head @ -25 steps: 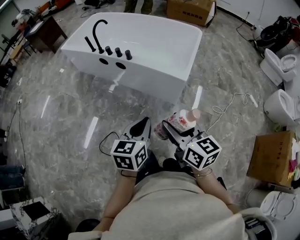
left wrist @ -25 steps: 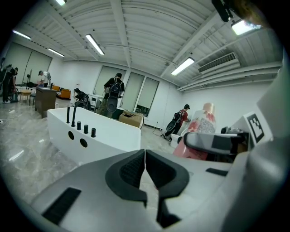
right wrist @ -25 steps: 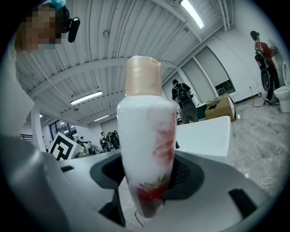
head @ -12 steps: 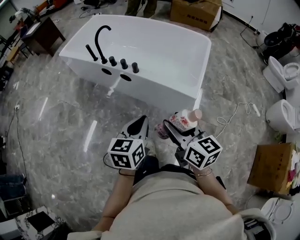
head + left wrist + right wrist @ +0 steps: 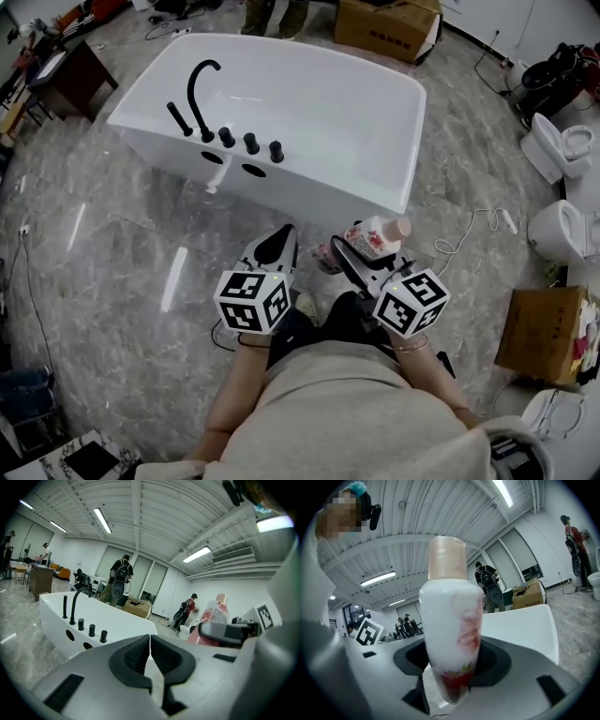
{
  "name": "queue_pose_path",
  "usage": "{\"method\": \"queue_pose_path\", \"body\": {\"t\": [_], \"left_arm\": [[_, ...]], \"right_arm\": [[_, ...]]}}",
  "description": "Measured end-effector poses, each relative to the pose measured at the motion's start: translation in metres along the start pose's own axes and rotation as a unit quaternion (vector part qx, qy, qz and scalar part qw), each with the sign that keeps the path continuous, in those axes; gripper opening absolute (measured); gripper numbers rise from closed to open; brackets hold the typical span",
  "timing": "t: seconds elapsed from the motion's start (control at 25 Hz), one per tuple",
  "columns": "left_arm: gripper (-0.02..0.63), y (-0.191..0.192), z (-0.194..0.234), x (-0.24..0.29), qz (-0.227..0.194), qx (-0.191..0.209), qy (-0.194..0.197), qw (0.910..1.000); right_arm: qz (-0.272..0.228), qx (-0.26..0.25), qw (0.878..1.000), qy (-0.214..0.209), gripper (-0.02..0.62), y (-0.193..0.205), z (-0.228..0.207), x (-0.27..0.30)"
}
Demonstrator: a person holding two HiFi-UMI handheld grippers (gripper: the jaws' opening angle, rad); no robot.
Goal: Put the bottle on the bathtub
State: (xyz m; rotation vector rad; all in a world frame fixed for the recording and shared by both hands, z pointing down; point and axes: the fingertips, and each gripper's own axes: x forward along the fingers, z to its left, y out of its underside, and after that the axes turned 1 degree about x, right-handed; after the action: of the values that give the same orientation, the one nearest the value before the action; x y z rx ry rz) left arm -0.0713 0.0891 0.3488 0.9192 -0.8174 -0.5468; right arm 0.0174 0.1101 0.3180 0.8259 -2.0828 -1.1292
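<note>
The white bathtub sits lower and larger in the head view than a second ago, as the person carrying both grippers closes on it across the grey marble floor; the grippers themselves keep the same pose in front of the body.

At far left, a dark desk stands well clear of the tub. On the tub's near left deck rise a black arched faucet, a slim black hand-shower rod beside it, and a row of three black knobs.

The left gripper points toward the tub's front wall with its marker cube behind it. Its own view shows the two dark pads drawn together with nothing between them.

To its right, the right gripper is clamped on the lower end of the bottle. The bottle is white, flower-printed and capped in pale pink. It is carried over the floor, cap aimed at the tub's near right corner, close to the wall but apart from it. The right gripper view shows the bottle standing up between the parted jaws, both pads pressed to its sides.

A white cable trails over the floor further right. Two toilets and a cardboard box line the right edge.
</note>
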Motion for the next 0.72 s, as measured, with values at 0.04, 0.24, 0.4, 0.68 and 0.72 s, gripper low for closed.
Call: {"method": "queue_pose_path", "body": {"t": [0.04,0.24,0.4,0.68,0.72], "left_arm": [[0.009,0.0,0.001,0.002,0.001,-0.003,0.001,1.0],[0.009,0.009,0.007,0.012,0.017,-0.017,0.006,0.9997],[0.009,0.006,0.016,0.017,0.012,-0.025,-0.005,0.9996],[0.009,-0.013,0.043,0.049,0.009,-0.03,-0.044,0.9985],[0.009,-0.019,0.05,0.055,0.006,-0.033,-0.052,0.9981]], "right_arm": [[0.003,-0.001,1.0,0.002,0.235,0.0,-0.002,0.002],[0.024,0.001,0.999,0.022,0.235,0.004,-0.016,0.013],[0.039,0.006,0.999,0.014,0.235,0.005,-0.026,0.031],[0.048,0.009,0.998,-0.029,0.235,-0.017,-0.052,0.072],[0.05,0.01,0.998,-0.033,0.235,-0.022,-0.058,0.079]]}}
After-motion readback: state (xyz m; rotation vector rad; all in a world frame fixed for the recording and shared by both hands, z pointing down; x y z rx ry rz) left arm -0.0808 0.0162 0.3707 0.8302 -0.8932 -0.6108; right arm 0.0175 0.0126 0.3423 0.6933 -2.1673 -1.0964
